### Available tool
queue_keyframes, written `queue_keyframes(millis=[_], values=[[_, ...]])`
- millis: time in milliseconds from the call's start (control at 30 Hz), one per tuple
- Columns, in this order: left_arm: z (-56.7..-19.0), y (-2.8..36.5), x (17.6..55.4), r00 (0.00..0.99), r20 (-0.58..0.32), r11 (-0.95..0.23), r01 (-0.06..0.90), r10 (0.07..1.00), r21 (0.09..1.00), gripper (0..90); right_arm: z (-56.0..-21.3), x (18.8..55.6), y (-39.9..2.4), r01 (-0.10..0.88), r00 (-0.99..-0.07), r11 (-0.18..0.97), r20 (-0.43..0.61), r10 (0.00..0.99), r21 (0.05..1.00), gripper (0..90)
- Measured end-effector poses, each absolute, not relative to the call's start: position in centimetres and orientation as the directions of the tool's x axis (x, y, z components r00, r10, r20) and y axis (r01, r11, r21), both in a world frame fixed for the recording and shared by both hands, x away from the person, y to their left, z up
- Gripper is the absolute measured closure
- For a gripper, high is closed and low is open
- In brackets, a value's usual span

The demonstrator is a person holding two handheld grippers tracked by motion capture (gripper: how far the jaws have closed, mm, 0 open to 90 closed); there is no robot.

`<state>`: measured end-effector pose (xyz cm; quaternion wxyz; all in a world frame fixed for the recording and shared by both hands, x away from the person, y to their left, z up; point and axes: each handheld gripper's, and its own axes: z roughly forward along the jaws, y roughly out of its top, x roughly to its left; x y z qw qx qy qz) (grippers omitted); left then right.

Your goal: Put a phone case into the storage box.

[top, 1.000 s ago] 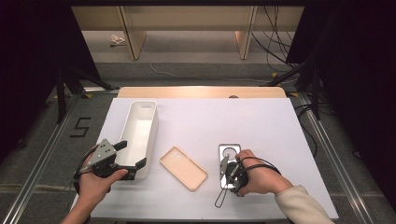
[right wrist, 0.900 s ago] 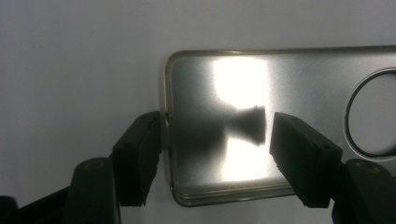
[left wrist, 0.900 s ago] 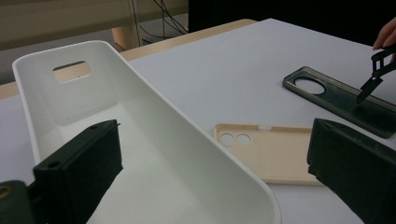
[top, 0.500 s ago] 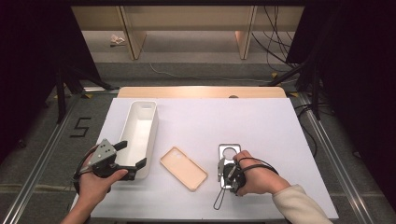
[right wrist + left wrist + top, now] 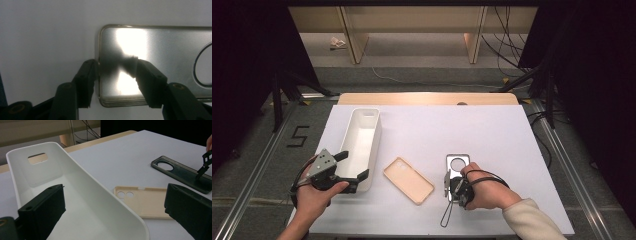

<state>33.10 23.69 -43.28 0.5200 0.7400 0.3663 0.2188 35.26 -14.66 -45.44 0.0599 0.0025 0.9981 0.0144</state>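
- Currently two phone cases on the table (image 5: pixel 512 150): one grey case (image 5: pixel 457 163), one beige case (image 5: pixel 408 180); one white bin (image 5: pixel 362 140).
- Grey case's long axis runs away from the person, camera hole at the far end.
- Right gripper (image 5: pixel 115 70) jaws have just been closing, straddling the grey case's near edge, not yet clamped; left gripper (image 5: pixel 112 220) wide, astride the bin's wall.

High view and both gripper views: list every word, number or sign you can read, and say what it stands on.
"5": dark numeral on the grey floor, left of the table.
No print can be read on the white bin, the beige phone case or the dark phone case.
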Motion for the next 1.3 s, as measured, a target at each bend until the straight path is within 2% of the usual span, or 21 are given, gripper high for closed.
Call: queue_keyframes(millis=[33, 167, 833, 1300], values=[[-43.3, 23.7, 33.1, 0.636, -0.057, -0.191, 0.314, 0.77, 0.93, 2.6, -45.4, 35.1, -14.6, 0.006, -0.994, 1.0, -0.11, 0.007, 0.015, 58.6], [-43.3, 23.7, 33.1, 0.636, -0.057, -0.191, 0.314, 0.77, 0.93, 2.5, -45.4, 34.9, -14.4, -0.015, -0.995, 1.0, -0.104, -0.013, 0.012, 67.0], [-43.3, 23.7, 33.1, 0.636, -0.057, -0.191, 0.313, 0.769, 0.93, 2.5, -45.4, 33.9, -13.8, -0.006, -0.994, 1.0, -0.11, -0.008, -0.018, 85.9], [-43.2, 23.7, 33.0, 0.636, -0.056, -0.19, 0.312, 0.77, 0.931, 2.5, -45.3, 33.9, -13.9, -0.005, -0.994, 1.0, -0.112, -0.007, -0.018, 89.2]])
